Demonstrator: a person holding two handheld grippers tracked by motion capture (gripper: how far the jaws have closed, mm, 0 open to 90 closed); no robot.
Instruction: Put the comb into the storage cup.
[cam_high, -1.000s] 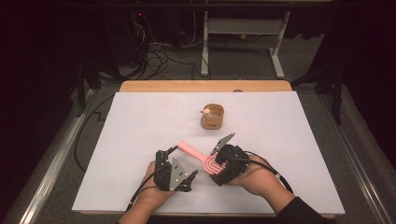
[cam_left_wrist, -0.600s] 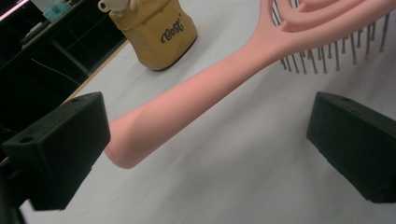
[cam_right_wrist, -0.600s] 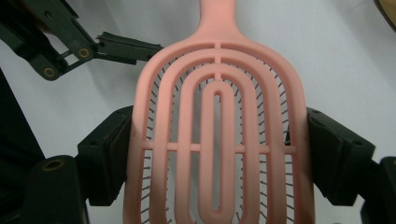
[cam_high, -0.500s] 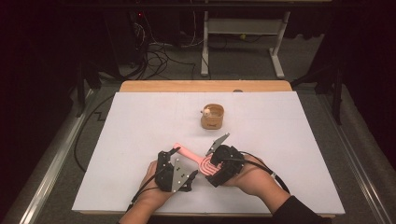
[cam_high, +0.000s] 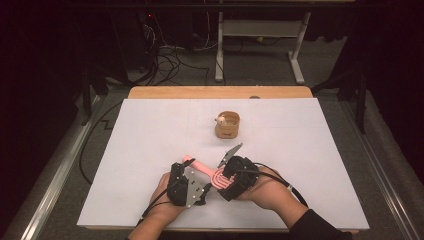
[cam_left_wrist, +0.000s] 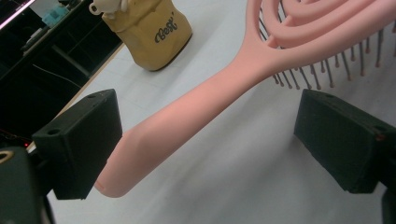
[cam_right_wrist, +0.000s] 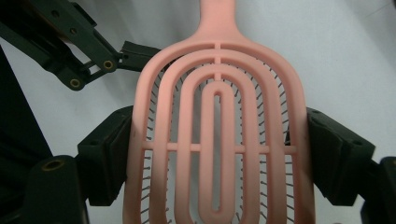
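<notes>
A pink hairbrush (cam_high: 206, 172) with a vented head is lifted off the white table near the front edge. My right gripper (cam_high: 221, 180) is shut on the brush head (cam_right_wrist: 217, 140), one pad against each side rim. The handle (cam_left_wrist: 187, 116) points away from it and runs between the jaws of my left gripper (cam_left_wrist: 212, 140). Those jaws have just been closing but stand open: the handle's tip is close to one pad (cam_left_wrist: 79, 140), while the other pad (cam_left_wrist: 345, 140) stands well off. In the high view my left gripper (cam_high: 189, 167) sits just left of the right one.
A tan cup (cam_high: 227, 124) with lettering (cam_left_wrist: 149, 32) and a small white figure inside stands mid-table, beyond the grippers. White sheet (cam_high: 150, 140) covers the table, with a wooden strip along the far edge. Cables and desk legs lie on the floor behind.
The right gripper and the brush have shifted slightly left and nearer the front, bringing the handle in between the left gripper's jaws. The left hand has stayed put.
</notes>
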